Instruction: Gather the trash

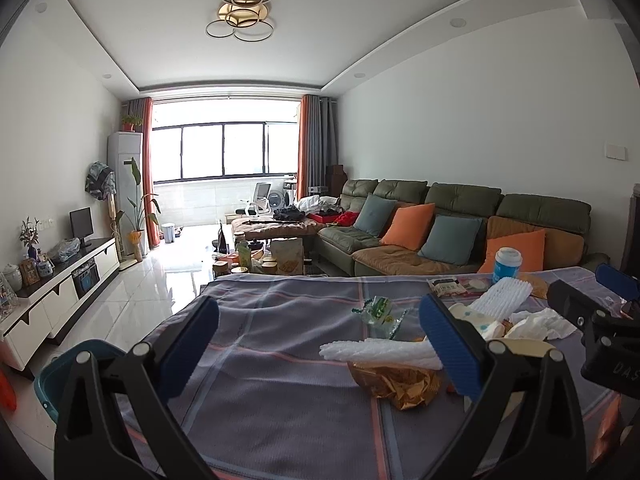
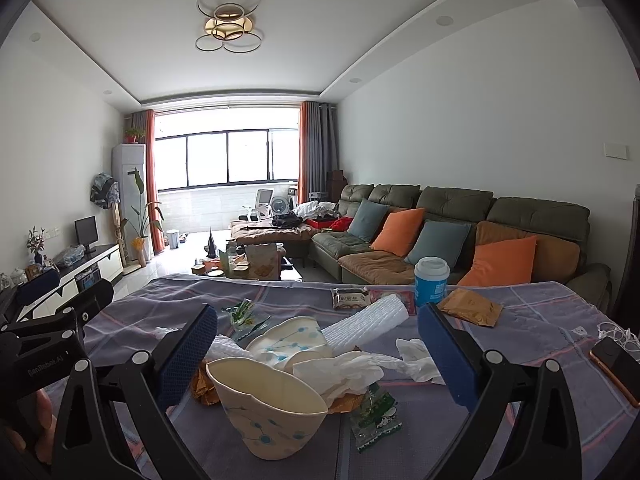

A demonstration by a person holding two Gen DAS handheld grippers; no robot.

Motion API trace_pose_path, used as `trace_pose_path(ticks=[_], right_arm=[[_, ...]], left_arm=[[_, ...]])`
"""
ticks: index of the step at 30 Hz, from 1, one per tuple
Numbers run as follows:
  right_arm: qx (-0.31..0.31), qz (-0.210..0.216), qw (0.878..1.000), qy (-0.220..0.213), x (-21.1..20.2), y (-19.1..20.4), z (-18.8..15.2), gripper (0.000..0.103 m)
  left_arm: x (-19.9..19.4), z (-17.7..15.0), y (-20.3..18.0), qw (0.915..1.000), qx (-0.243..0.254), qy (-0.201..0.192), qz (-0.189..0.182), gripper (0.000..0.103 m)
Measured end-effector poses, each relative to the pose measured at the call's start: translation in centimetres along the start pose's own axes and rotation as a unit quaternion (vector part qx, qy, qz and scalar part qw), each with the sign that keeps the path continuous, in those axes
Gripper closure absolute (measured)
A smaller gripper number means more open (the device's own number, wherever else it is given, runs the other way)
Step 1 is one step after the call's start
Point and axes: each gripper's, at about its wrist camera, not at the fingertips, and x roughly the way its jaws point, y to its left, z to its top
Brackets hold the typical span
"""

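Both grippers, left gripper (image 1: 320, 336) and right gripper (image 2: 318, 344), gape wide, holding nothing. Crushed white paper cup (image 2: 268, 410) lies tipped mid-table on plaid cloth table (image 2: 540, 312), mouth toward right camera; crumpled white tissue (image 2: 352, 368), gold foil wrapper (image 1: 394, 384), white foam sleeve (image 1: 380, 350) crowd it; blue lidded cup (image 2: 431, 280) stands near far edge.

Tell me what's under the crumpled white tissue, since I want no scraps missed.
In the right wrist view, the crumpled white tissue lies over a green snack wrapper and a gold wrapper edge, beside the squashed paper cup. Anything deeper beneath is covered.
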Motion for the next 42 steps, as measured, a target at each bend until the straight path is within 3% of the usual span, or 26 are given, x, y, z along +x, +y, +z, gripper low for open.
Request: trace_pose_path(ticks=[42], right_arm=[[0.005,0.003,1.0,0.001,-0.17,-0.14,0.23,0.004]], left_arm=[[0.05,-0.1,-0.53,1.0,0.002,-0.005,0.0,0.003]])
